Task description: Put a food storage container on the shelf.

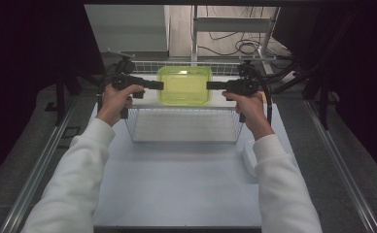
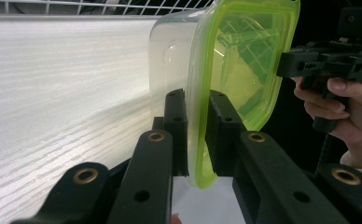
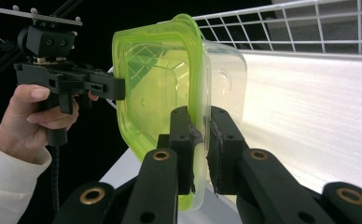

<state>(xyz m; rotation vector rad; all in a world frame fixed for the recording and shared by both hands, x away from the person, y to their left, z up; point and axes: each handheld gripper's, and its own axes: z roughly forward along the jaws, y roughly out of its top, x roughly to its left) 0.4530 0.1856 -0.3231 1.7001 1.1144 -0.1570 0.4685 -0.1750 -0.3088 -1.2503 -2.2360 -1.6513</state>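
The counter (image 1: 177,189) is looked down on from above the person's side, facing forward. Each gripper view is set close behind its own fingers, aimed sideways across the shelf. The green-lidded container (image 1: 184,85) is shared by all three views, seen from opposite ends.

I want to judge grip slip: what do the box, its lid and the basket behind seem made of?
Box: clear glossy plastic, see-through. Lid: translucent yellow-green plastic, shiny with glints. Basket: white wire grid, probably coated metal.
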